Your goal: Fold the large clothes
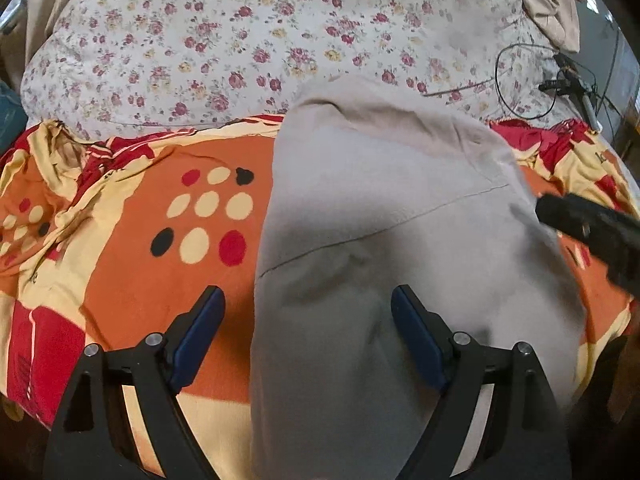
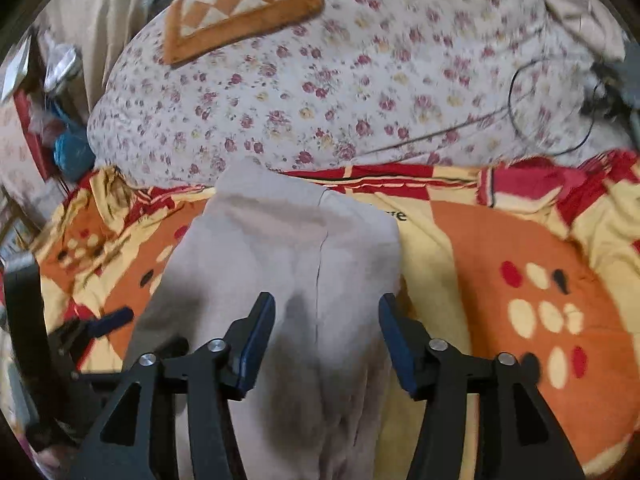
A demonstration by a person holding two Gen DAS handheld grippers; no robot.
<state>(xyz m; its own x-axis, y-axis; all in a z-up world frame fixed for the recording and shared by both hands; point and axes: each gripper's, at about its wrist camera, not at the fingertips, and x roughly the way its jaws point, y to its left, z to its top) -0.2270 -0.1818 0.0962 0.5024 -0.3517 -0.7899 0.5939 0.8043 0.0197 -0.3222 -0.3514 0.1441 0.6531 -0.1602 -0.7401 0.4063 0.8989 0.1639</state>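
Note:
A pale grey garment [image 1: 380,240] lies folded into a long strip on the bed, running from the near edge up to the floral quilt; it also fills the middle of the right wrist view [image 2: 288,248]. My left gripper [image 1: 308,306] hovers open over the garment's left edge, one finger above the bedspread and the other above the cloth. My right gripper [image 2: 326,308] stands open just above the garment's right half, with nothing pinched between its pads. Each gripper shows in the other's view: the right gripper [image 1: 592,236] at the strip's right side, the left gripper [image 2: 100,324] at its left side.
An orange, red and cream bedspread [image 1: 140,208] covers the near bed. Behind it lies a floral quilt [image 1: 240,48] with an orange checked cushion [image 2: 240,4] on it. A black cable [image 1: 520,80] loops at the far right, near a beige cloth [image 1: 552,0].

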